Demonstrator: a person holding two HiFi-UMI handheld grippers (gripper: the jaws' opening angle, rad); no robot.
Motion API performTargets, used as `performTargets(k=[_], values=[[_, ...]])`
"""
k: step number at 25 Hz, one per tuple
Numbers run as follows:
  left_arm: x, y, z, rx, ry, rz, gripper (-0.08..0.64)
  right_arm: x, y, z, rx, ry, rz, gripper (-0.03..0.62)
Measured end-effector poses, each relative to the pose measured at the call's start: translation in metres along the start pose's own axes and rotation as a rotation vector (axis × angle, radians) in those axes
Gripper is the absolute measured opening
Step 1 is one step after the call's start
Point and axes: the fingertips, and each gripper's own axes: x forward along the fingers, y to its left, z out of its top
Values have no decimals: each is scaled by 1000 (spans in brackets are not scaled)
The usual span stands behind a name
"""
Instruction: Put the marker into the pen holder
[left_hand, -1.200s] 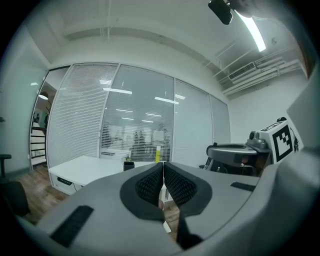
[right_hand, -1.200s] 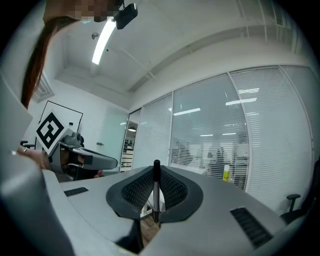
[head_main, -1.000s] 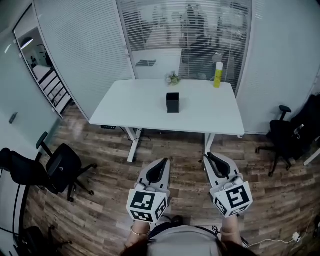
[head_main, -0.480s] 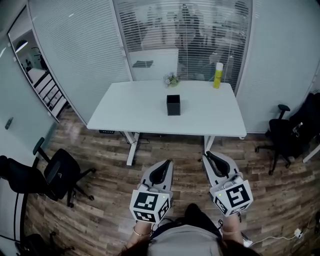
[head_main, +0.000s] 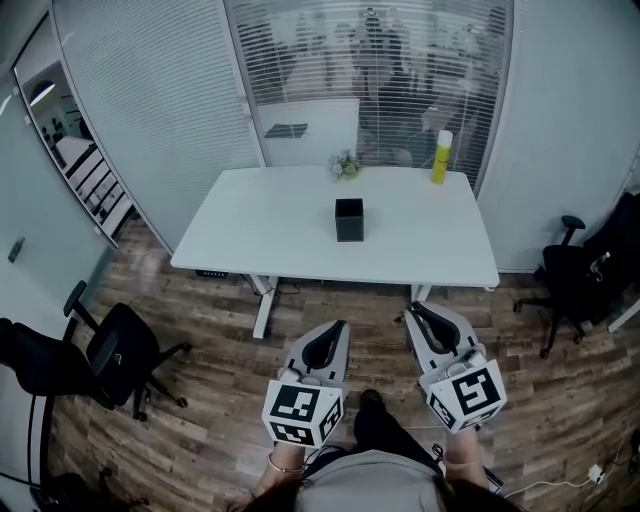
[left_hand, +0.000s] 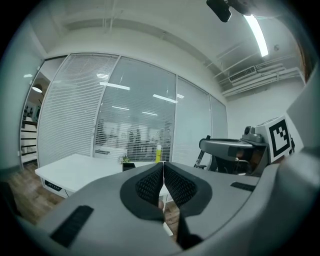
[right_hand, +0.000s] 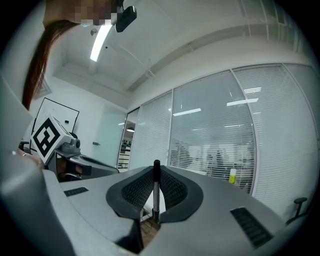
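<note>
**Marker clamped in the right tongs, well short of the tabletop**

The right tongs (right_hand: 156, 175) are closed on the marker (right_hand: 156, 192). It is a slim pen with a pale barrel, and it stands upright between the ribbed pads with its black cap poking above the jaw tips. The left tongs (left_hand: 163, 170) are pressed together pad against pad, and nothing shows between them.

In the head view both pairs of tongs are held low over the wooden floor (head_main: 200, 420), side by side and pointing toward 12 o'clock. The left pair is at about 7 o'clock in the picture and the right pair at about 5 o'clock. Each has its marker cube nearest the person.

The white tabletop (head_main: 270, 235) lies ahead at 12 o'clock, well apart from both tongs. The pen holder (head_main: 349, 220), a small black square cup, stands upright near the middle of the tabletop, and the head view does not show what is inside it. A small plant (head_main: 346, 165) sits just beyond it at the far edge. A yellow bottle (head_main: 440, 157) stands at about 1 o'clock from the pen holder, near the far right corner.

A black office chair (head_main: 115, 345) stands on the floor at 9 o'clock from the tongs. A second chair (head_main: 570, 280) stands at 3 o'clock, by the wall. Glass partitions with blinds close off the room behind the tabletop.
</note>
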Motion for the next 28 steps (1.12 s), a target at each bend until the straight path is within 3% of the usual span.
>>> performTargets(k=[15,28], values=[[85,45,13,27,18,35,21,82,-51,-8,15,-4,63,57],[149,77,18,4,24,84,21,142,-100,-15,27,-23,102,57]])
